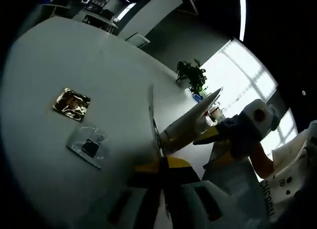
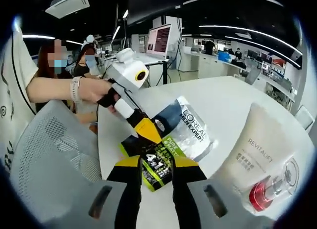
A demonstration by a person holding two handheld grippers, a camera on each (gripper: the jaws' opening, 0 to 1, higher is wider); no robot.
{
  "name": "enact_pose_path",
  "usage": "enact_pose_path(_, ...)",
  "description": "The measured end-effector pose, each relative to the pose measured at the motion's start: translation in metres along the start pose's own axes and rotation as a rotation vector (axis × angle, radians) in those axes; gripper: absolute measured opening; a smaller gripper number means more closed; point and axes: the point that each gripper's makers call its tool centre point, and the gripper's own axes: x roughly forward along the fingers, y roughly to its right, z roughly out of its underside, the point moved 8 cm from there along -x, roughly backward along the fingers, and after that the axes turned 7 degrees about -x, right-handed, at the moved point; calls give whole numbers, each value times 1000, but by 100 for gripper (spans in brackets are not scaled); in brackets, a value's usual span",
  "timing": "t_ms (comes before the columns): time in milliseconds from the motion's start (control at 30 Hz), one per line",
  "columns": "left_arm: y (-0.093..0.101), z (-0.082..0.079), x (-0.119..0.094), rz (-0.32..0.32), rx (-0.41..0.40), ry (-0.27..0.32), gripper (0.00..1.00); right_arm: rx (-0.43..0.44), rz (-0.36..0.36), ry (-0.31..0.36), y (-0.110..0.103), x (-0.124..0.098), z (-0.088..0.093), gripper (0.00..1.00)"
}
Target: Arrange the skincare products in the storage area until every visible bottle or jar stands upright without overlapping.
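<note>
While both claws meet over the white tabletop [image 2: 233, 98], each grips the same L'Oréal tube [image 2: 171, 140], a flat black, clear and green one with "MEN EXPERT" printed on it. Seen in the right gripper view, the right claw [image 2: 154, 172] pinches the tube's green end between its yellow-tipped jaws, and the left claw [image 2: 133, 117] clamps the far end, held by a person's hand [image 2: 94, 90]. A white Revitalift tube [image 2: 252, 155] with a red cap lies just right of it (touching or apart, I cannot tell). Seen in the left gripper view, the left claw [image 1: 159, 157] holds the tube edge-on; a gold sachet [image 1: 72, 104] and a clear sachet [image 1: 87, 146] lie on the tabletop, well apart from the claws.
</note>
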Motion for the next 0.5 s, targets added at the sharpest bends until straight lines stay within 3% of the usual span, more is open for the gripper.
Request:
enact_pose_path(233, 0, 7, 5, -19, -8, -21, 0, 23, -13, -2, -2, 4, 7, 23)
enact_pose_path(500, -2, 18, 13, -72, 26, -75, 0, 8, -24, -49, -10, 10, 15, 23)
